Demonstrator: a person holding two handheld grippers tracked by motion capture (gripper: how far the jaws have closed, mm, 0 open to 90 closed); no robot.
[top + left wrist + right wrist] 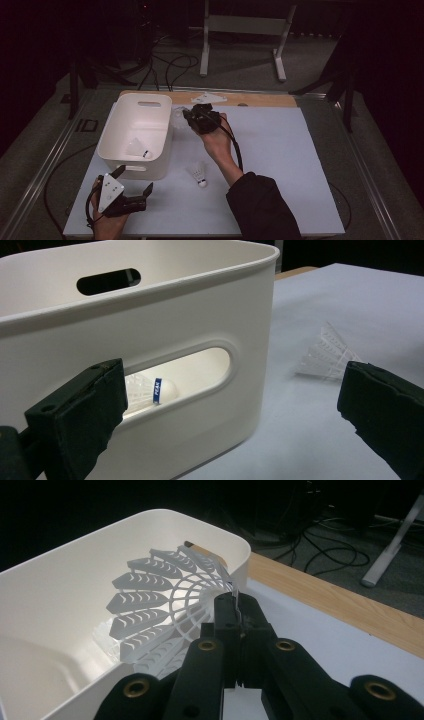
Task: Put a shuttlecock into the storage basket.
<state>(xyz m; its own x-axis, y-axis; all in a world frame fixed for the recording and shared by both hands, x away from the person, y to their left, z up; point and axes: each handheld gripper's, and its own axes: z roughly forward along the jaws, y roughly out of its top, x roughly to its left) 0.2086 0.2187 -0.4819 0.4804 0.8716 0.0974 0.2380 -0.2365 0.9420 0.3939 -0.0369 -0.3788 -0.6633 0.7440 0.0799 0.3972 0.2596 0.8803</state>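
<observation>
Resting low at the near-left corner of the worktop (280,150), your left hand-held gripper (134,181) sat with its jaws spread wide and nothing between them, pointed at the near wall of the white bin (159,111). Through the bin's handle slot (175,377) you could see a shuttlecock in the bin (138,148) already lying on the floor of it (blue band on its cork, skirt towards the left). From that pose the risk was small, though a nudge forward would have pushed the light bin and shifted your target.

Further right, a loose shuttlecock (198,173) lay on the worktop just beside the bin's near-right corner, well apart from both grippers.

Your right hand-held gripper (186,115) was reaching out over the far-right rim of the bin, forearm stretched forward and wrist bent towards the left, jaws pressed together on the thin edge of the held shuttlecock (165,605), whose skirt fanned out above the bin's interior. That was where I judged things could go wrong: you were pinching only a sliver of plastic skirt, so the shuttlecock could have twisted or slipped early. It hung close to the rim too, so on release it might have clipped the wall and tumbled outside onto the worktop.
</observation>
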